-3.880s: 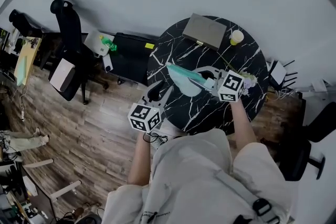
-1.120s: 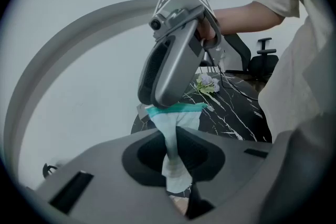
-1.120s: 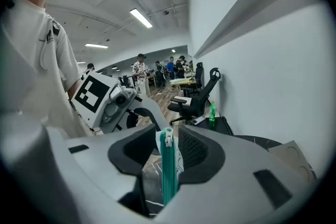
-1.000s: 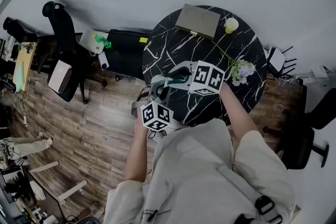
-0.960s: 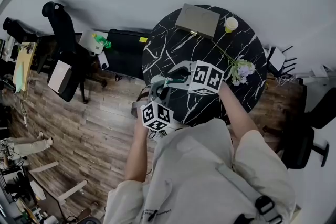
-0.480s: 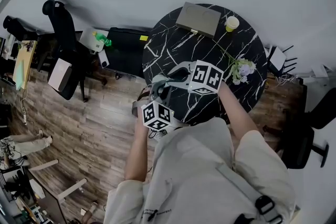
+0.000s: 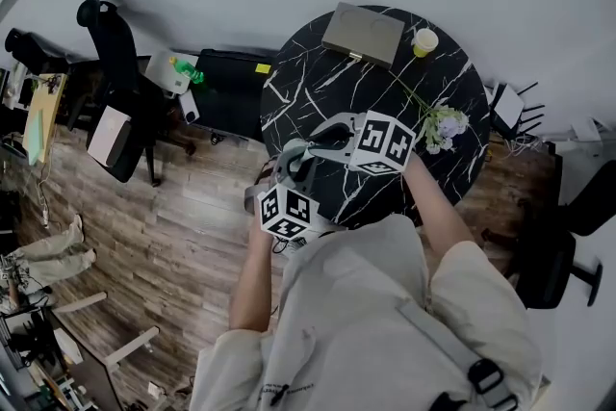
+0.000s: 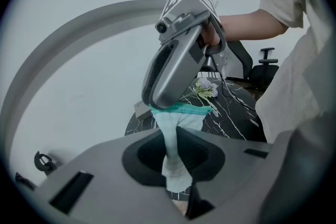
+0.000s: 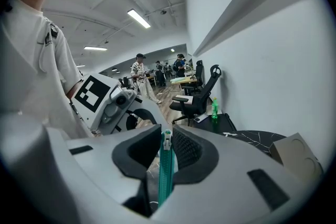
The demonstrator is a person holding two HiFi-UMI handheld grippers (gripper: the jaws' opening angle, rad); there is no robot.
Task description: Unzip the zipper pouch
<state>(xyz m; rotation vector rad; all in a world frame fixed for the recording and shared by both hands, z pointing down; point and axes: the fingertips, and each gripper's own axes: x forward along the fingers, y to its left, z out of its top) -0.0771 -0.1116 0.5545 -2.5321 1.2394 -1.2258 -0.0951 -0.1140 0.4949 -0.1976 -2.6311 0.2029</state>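
Pinching the pale lower fabric of the zipper pouch (image 8: 176,128) with the left gripper (image 8: 176,155), cloth bunched tight between the pads. Clamping the pouch's teal zipper edge (image 9: 164,178) with the right gripper (image 9: 165,152); jaws just been closing on it, small slider (image 9: 166,139) poking up between the pads.

Holding the pouch in the air between both grippers, over the left edge of the round black marble table (image 7: 385,91) as seen from the head view, not resting on it. In the left gripper view: teal zipper band at the right gripper's tip, pale body hanging below it and running down into the left jaws. Tips of the two grippers nearly meeting, marker cubes (image 7: 287,212) facing up.

Further back on the table: flower sprig (image 7: 438,125) at the right, flat grey box (image 7: 364,36) and yellowish cup (image 7: 424,42) at the far edge, all well apart from the pouch.

Beyond the table: black office chair (image 7: 120,53), green bottle (image 7: 186,72), wood floor (image 7: 183,236). Far off in the right gripper view: people (image 9: 140,73) standing among desks.
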